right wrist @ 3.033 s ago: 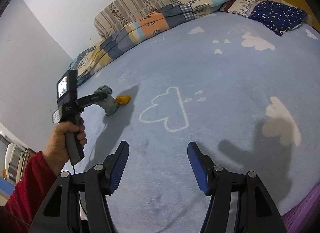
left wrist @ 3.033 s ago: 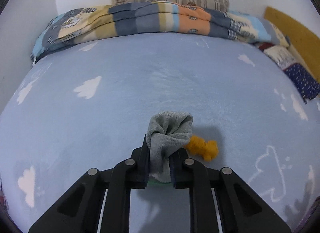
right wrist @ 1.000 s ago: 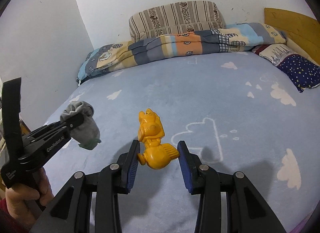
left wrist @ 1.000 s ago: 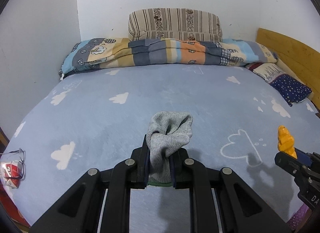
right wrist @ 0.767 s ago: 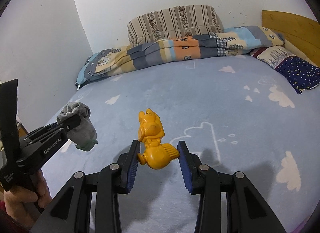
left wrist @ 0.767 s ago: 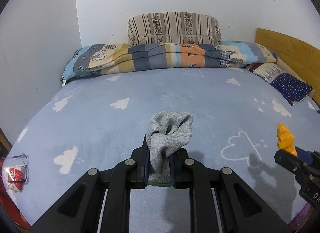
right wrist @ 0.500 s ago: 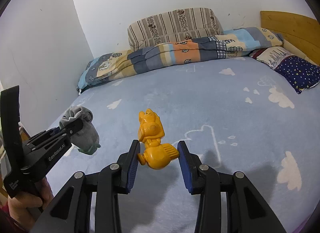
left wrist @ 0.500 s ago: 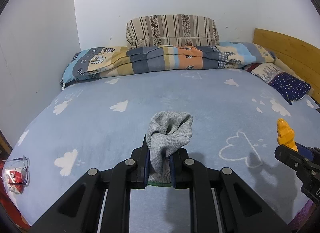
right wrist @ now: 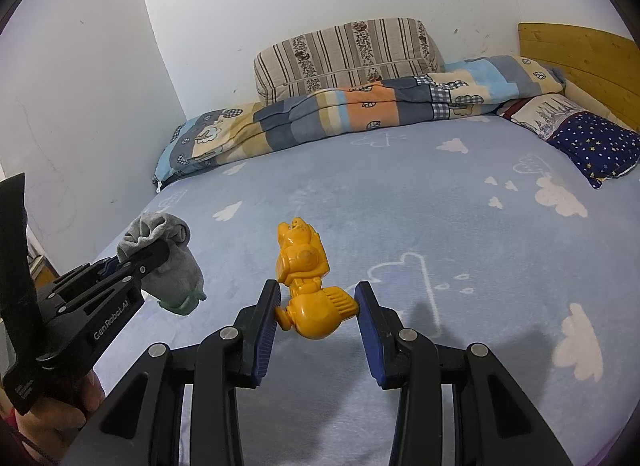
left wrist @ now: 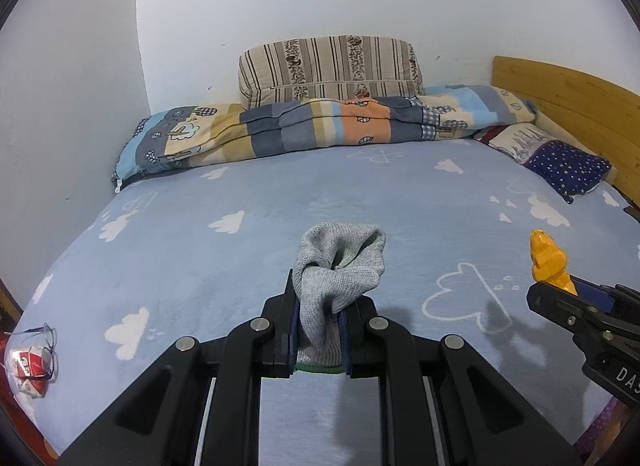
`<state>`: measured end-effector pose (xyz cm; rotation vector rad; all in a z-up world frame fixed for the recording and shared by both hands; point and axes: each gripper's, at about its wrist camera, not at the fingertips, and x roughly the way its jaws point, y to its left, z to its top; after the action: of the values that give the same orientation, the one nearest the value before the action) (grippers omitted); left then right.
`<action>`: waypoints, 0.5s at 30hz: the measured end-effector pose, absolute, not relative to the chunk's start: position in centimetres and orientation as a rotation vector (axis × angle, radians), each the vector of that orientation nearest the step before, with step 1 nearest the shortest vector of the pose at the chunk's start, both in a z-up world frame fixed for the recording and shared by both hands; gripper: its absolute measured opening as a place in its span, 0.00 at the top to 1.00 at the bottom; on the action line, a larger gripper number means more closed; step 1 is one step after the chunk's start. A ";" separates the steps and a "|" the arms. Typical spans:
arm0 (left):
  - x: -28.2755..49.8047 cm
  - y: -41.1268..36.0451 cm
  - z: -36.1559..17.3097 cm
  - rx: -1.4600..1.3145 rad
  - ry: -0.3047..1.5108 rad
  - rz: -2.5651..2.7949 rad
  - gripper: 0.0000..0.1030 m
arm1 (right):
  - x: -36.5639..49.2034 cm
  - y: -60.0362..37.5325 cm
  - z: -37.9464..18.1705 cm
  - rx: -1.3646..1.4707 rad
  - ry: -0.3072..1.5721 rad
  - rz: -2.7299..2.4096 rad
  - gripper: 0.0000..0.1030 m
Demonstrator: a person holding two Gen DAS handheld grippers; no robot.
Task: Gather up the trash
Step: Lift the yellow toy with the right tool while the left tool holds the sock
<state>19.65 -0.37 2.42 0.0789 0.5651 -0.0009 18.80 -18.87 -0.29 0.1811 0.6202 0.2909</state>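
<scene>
My bed (left wrist: 248, 266): blue sheet, white clouds. Striped blanket (left wrist: 320, 125) along far edge, starry pillow (left wrist: 568, 169) on right, glasses (left wrist: 40, 342) at near left corner.

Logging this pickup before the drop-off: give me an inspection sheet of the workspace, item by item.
Surface: light blue cloud-print bed sheet, smooth.
Job's things: crumpled grey knit sock and yellow plastic toy figure, both lifted off the sheet.
Clutter: red-and-white packet and wire-framed glasses at the bed's left edge.
Grippers: left gripper shut on the sock; right gripper shut on the toy.
Cables: nothing seen.
Surroundings: folded patchwork quilt, striped cushion, starry navy pillow, wooden headboard, white walls.
</scene>
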 end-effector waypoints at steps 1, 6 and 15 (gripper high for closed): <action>19.6 -0.4 2.4 0.080 0.564 -0.001 0.85 | 18.8 -18.9 -0.3 0.181 0.620 0.290 0.60; 19.5 -0.4 2.6 0.081 0.559 -0.004 0.85 | 18.8 -19.0 -0.3 0.185 0.618 0.287 0.60; 19.5 -0.8 2.7 0.085 0.558 -0.009 0.85 | 18.7 -19.0 -0.2 0.186 0.618 0.287 0.60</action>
<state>19.46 -0.76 2.72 0.0854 0.5583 -0.0088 18.73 -19.02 -0.17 0.1857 0.6182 0.2870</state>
